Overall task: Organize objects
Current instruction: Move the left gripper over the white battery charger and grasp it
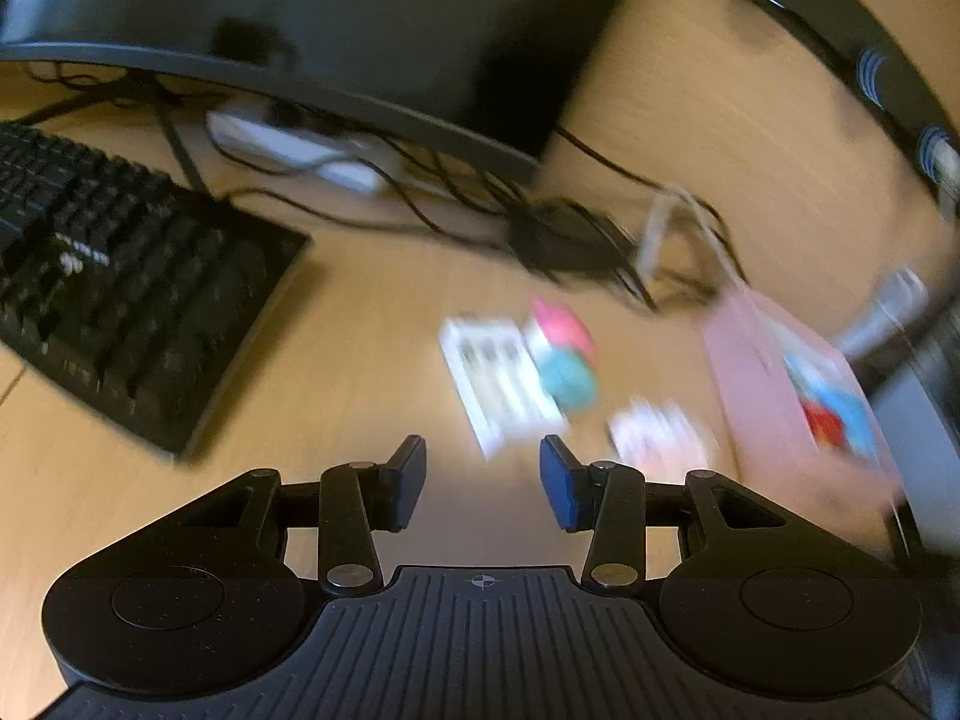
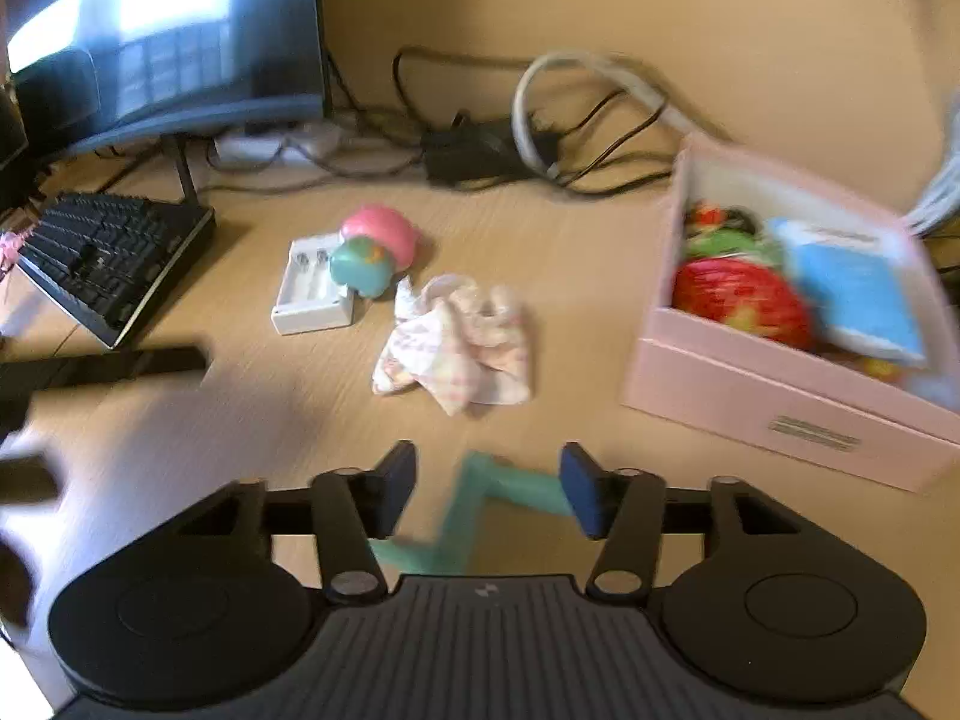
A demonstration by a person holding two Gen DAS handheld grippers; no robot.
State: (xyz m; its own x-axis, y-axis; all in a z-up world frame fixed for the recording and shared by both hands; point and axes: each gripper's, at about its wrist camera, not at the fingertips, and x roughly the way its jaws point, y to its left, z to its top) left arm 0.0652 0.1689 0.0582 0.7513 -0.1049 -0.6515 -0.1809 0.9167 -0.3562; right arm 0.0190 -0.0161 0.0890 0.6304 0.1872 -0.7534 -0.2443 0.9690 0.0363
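Observation:
In the left wrist view my left gripper (image 1: 483, 480) is open over bare desk, with nothing between its fingers. Just beyond it lie a white battery charger (image 1: 498, 381), a pink and teal toy (image 1: 564, 360) and a crumpled pale cloth (image 1: 660, 435). An open pink box (image 1: 774, 396) stands to the right. In the right wrist view my right gripper (image 2: 487, 489) is open. A blurred teal bent object (image 2: 480, 498) lies between its fingers, close to the right pad and apart from the left one. The charger (image 2: 312, 294), toy (image 2: 372, 252), cloth (image 2: 462, 348) and pink box (image 2: 780, 396) lie ahead.
A black keyboard (image 2: 114, 252) and a monitor (image 2: 168, 30) stand at the left. Tangled cables and a black adapter (image 2: 474, 150) run along the back. The box holds a red toy (image 2: 738, 294) and a blue booklet (image 2: 858, 294). A dark blurred bar (image 2: 108, 367) crosses the left edge.

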